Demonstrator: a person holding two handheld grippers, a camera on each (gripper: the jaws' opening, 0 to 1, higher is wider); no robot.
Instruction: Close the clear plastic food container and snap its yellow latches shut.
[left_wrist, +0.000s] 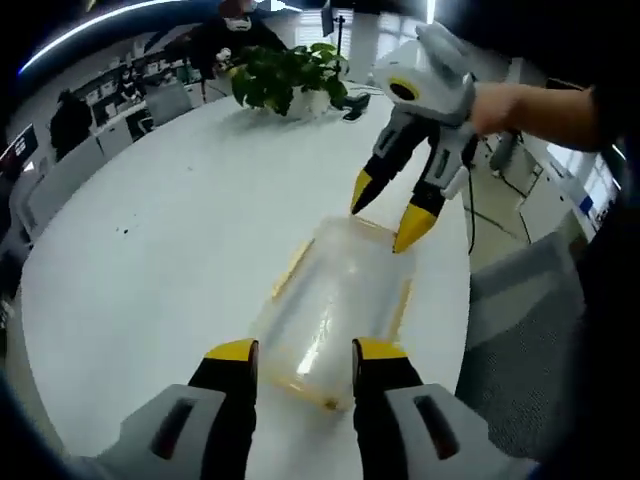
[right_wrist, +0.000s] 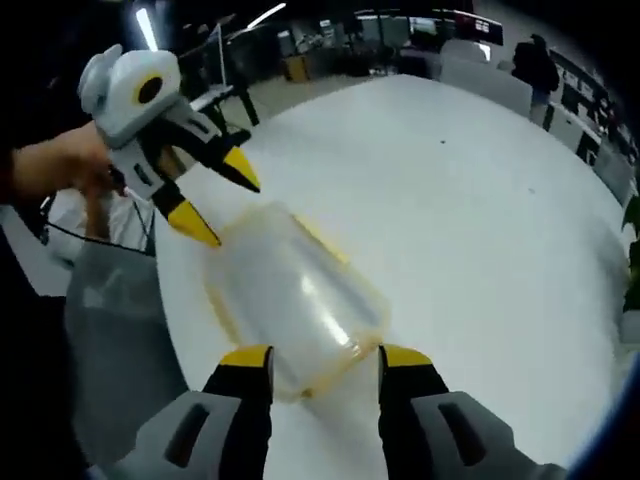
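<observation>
On one white table (left_wrist: 150, 260), two open grippers flank one, apparently lidded, container (left_wrist: 335, 310).

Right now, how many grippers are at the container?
2: the left gripper at one short end of the container, the right gripper at the opposite end, both open.

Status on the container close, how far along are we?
Done: the lid looks seated on the clear container, which lies on the white table. In hand: nothing gripped; the left gripper and right gripper are open, one at each end of the container. Left: whether the yellow latches along the sides are snapped is too blurred to tell, so treat them as pending.
</observation>
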